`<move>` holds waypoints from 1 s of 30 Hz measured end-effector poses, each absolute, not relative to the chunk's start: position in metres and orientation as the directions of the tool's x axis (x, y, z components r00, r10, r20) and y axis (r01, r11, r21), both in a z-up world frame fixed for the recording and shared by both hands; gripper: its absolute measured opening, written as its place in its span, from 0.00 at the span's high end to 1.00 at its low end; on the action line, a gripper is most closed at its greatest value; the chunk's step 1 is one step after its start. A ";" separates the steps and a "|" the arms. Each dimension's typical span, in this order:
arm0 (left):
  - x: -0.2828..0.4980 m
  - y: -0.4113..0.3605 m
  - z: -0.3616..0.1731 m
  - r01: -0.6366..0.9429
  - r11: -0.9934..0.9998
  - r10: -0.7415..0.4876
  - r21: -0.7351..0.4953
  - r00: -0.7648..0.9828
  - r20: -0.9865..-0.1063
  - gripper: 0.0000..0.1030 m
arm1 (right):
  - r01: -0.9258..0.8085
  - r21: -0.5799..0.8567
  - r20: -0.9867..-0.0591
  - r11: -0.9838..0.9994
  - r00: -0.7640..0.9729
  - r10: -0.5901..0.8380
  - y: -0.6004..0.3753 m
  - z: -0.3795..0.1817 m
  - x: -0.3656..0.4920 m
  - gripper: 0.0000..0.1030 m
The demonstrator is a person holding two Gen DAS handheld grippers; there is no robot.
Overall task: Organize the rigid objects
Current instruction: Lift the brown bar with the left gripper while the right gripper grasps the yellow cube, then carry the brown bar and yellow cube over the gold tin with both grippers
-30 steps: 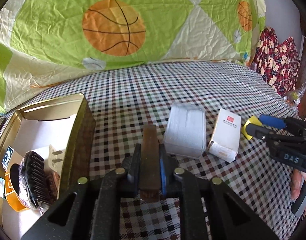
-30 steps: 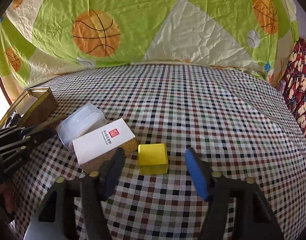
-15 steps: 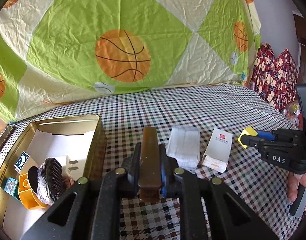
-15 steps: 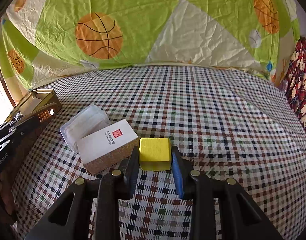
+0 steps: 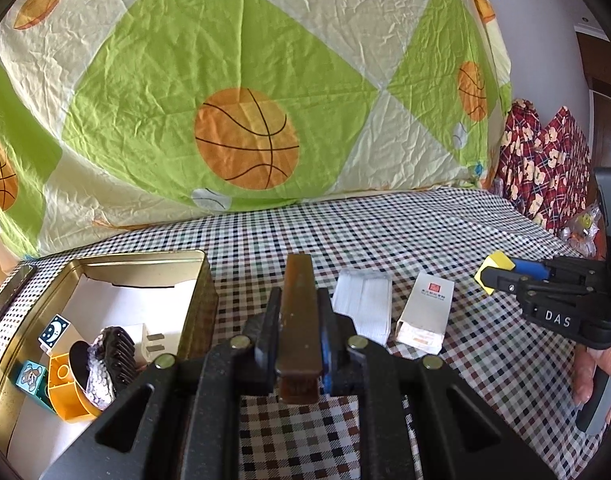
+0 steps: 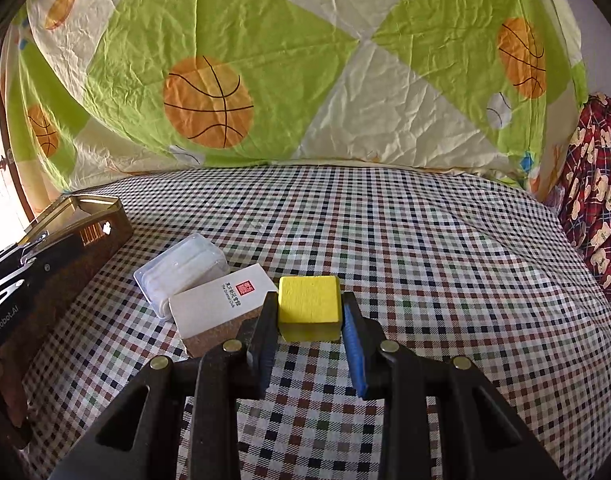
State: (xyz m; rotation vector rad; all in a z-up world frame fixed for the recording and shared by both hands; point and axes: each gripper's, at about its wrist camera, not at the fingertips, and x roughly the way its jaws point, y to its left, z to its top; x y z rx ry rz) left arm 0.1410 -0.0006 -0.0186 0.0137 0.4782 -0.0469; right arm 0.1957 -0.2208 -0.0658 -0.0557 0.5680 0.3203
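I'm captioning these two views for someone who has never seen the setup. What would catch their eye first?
The bright green and cream basketball sheet behind the checked tablecloth dominates. Next, the yellow block clamped in the right hand-held gripper, and the long brown piece clamped in the left hand-held gripper. To the left stands the open gold tin holding small items.

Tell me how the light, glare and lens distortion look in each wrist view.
Left wrist view: strong fisheye bend, black corners; daylight, sharp focus; light catches the gold tin's rim; the brown bar reads clearly. Right wrist view: same barrel curve in the checked cloth; blown-out white at the left edge; the yellow block is evenly lit.
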 end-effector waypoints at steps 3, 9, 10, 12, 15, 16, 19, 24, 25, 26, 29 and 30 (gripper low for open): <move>0.138 -0.001 -0.017 0.048 0.999 -0.043 0.000 0.894 -0.446 0.86 | -0.313 0.034 -0.521 0.949 0.805 0.284 -0.222 -0.063 0.192 0.68; 0.131 -0.002 -0.014 0.039 0.999 -0.032 0.007 0.910 -0.414 0.86 | -0.314 0.041 -0.490 0.949 0.821 0.293 -0.225 -0.060 0.187 0.68; 0.130 -0.001 -0.014 0.037 0.999 -0.031 0.007 0.912 -0.410 0.86 | -0.315 0.041 -0.487 0.948 0.823 0.294 -0.225 -0.059 0.187 0.68; 0.128 -0.001 -0.013 0.036 0.999 -0.030 0.006 0.914 -0.404 0.86 | -0.315 0.041 -0.483 0.948 0.825 0.294 -0.225 -0.059 0.186 0.68; 0.126 0.000 -0.013 0.032 0.999 -0.028 0.004 0.918 -0.397 0.86 | -0.315 0.038 -0.480 0.948 0.827 0.294 -0.225 -0.059 0.185 0.68; 0.126 0.000 -0.012 0.031 1.000 -0.027 0.004 0.919 -0.394 0.86 | -0.316 0.037 -0.477 0.948 0.828 0.294 -0.225 -0.059 0.185 0.68; 0.122 0.001 -0.012 0.025 1.000 -0.022 0.002 0.923 -0.383 0.86 | -0.315 0.034 -0.461 0.948 0.837 0.295 -0.225 -0.058 0.182 0.68; 0.118 0.001 -0.011 0.020 1.000 -0.017 0.004 0.929 -0.370 0.86 | -0.318 0.031 -0.437 0.948 0.849 0.299 -0.226 -0.058 0.177 0.68; 0.118 0.001 -0.011 0.019 1.000 -0.016 0.004 0.929 -0.369 0.86 | -0.318 0.030 -0.434 0.948 0.850 0.299 -0.226 -0.058 0.177 0.68; 0.117 0.001 -0.010 0.015 1.000 -0.013 0.005 0.930 -0.366 0.86 | -0.317 0.029 -0.432 0.948 0.851 0.298 -0.226 -0.057 0.176 0.68; 0.116 0.001 -0.010 0.009 1.000 -0.008 0.002 0.932 -0.361 0.86 | -0.319 0.031 -0.424 0.947 0.854 0.301 -0.227 -0.056 0.175 0.68; 0.116 0.001 -0.010 0.007 1.000 -0.006 0.001 0.934 -0.358 0.86 | -0.319 0.031 -0.419 0.947 0.856 0.302 -0.227 -0.056 0.174 0.68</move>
